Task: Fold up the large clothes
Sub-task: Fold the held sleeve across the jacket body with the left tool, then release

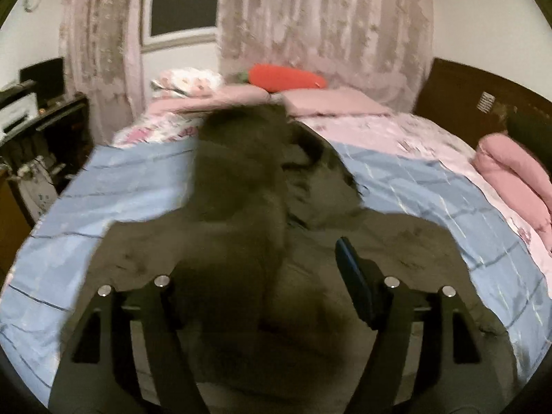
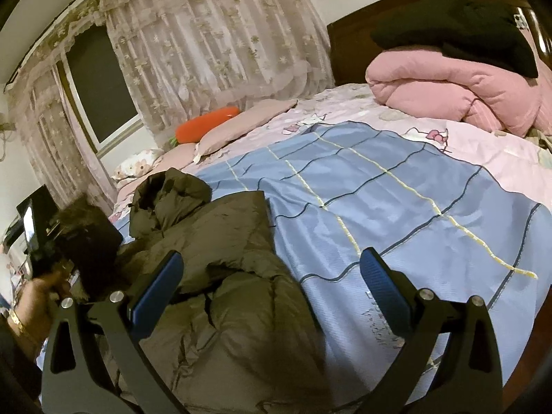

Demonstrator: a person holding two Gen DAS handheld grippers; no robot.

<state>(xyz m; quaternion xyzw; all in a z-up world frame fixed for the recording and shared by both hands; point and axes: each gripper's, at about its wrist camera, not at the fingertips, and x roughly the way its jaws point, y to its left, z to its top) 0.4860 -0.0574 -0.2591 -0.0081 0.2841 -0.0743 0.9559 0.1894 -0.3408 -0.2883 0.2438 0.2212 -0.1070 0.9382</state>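
A large olive-brown padded jacket (image 1: 241, 241) lies on the blue checked bedspread (image 1: 120, 189). In the left wrist view a bunched length of it runs blurred between the fingers of my left gripper (image 1: 265, 276). The right finger (image 1: 352, 276) shows apart from the cloth and the left finger is hidden by it, so the jaws stand wide. In the right wrist view the jacket (image 2: 224, 276) lies at the lower left with its hood (image 2: 172, 193) at the far end. My right gripper (image 2: 272, 279) is open and empty above the jacket's right edge.
The left-hand gripper and the hand holding it (image 2: 51, 269) show at the left in the right wrist view. A folded pink quilt (image 2: 465, 89) with a black garment (image 2: 465, 31) on it lies by the headboard. An orange carrot cushion (image 2: 207, 124) and pillows lie by the curtain. A dark desk (image 1: 41, 131) stands at the left.
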